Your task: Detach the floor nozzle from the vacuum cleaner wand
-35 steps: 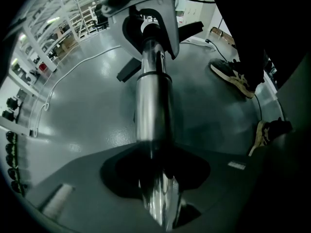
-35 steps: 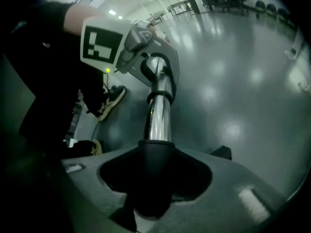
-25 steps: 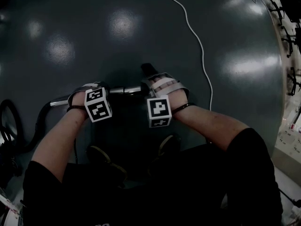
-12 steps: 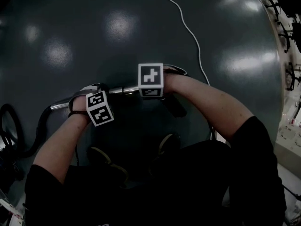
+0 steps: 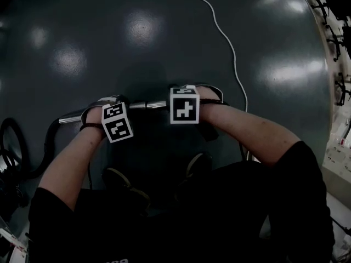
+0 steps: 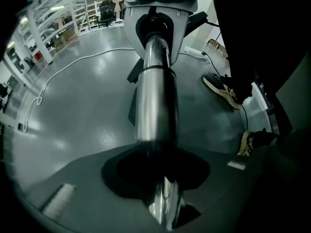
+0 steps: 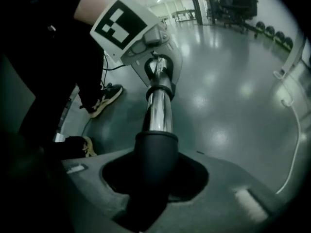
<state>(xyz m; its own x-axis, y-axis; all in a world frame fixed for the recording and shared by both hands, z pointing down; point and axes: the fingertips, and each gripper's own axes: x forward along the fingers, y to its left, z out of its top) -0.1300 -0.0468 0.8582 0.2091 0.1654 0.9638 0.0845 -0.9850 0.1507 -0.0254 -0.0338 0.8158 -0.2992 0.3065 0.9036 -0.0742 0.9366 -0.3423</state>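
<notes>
Left of the left fingers: a black hose (image 5: 49,136) leaves the wand's end and curves away over the glossy grey floor (image 5: 142,43) toward the frame edge.
Left gripper (image 6: 156,176): clenched on the chrome wand (image 5: 148,104). Both fingers press the bare tube, which passes through the notch between them. The gripper points steeply down, and its marker cube faces the head camera.
Between the two sets of fingers: the chrome tube runs straight from one gripper to the other, clear of the floor. A thin black band rings it partway along.
Near side of the fingers: two shoes (image 5: 118,181) stand on the floor below the wand, close to the person's body.
Right gripper (image 7: 154,178): clenched on a black sleeve (image 7: 155,152) at the wand's end. The sleeve fills the notch between the fingers, and both fingers bear on it. The gripper points steeply down.
Sleeve joint: the chrome tube enters the sleeve's mouth just beyond the right fingers, and the two parts are not separated.
Floor nozzle (image 5: 208,129): a dark part of it shows just below the right wrist in the head view. The hand and arm hide the rest.
Right of the right fingers: a white cable (image 5: 233,53) snakes over the floor, well apart from both grippers.
</notes>
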